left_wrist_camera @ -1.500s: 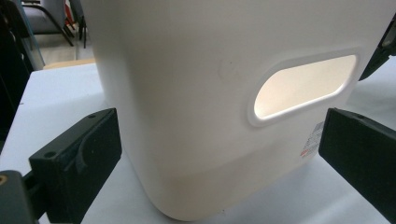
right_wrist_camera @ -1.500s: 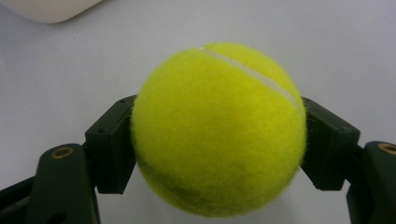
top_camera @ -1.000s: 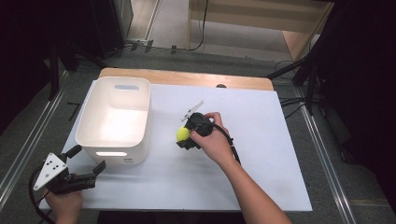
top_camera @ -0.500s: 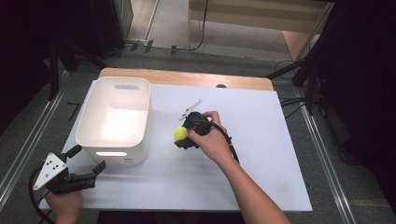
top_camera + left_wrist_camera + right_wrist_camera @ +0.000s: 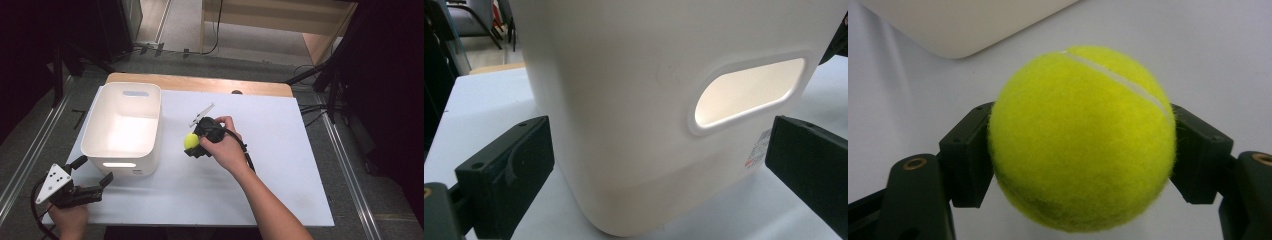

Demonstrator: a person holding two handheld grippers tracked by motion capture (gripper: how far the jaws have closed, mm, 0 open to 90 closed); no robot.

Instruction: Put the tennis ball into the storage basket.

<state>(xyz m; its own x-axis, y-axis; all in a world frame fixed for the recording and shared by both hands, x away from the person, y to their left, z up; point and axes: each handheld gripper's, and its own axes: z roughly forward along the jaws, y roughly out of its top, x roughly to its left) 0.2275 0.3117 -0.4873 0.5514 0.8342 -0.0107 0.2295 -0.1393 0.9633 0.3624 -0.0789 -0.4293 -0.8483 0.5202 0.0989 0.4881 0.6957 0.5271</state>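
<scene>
Finding 1: your right gripper (image 5: 192,145) is clamped on the tennis ball (image 5: 190,141). In the right gripper view the ball (image 5: 1082,137) sits squarely between the 2 jaws, one pad pressed to each flank, and its white seam runs across the top toward the right-hand pad. It looks to be carried just above the white table (image 5: 280,175), though contact underneath cannot be confirmed.

Finding 2: the white bin (image 5: 122,130) lies beyond the ball from your right fingertips, ahead of them and near, its rounded lower corner (image 5: 953,30) showing past the ball in that view. The ball is a sphere, so no long axis governs the release. The bin's long axis runs away from you, and its open mouth faces up.

Finding 3: your left gripper (image 5: 87,182) stands with its jaws wide apart and holds nothing. Its 2 pads (image 5: 509,170) bracket the near end wall of the bin (image 5: 634,100), with the handle slot (image 5: 749,92) just ahead of them. Pads and wall are apart, not touching.

Assessment: the right hand (image 5: 225,147) is the one placed for the drop, since it holds the ball and its fingertips already point at the bin. The move turns on height: the rim stands above the ball, so lift first, then travel forward over the wall. The left gripper is positioned to steady the bin if it shifts.
</scene>
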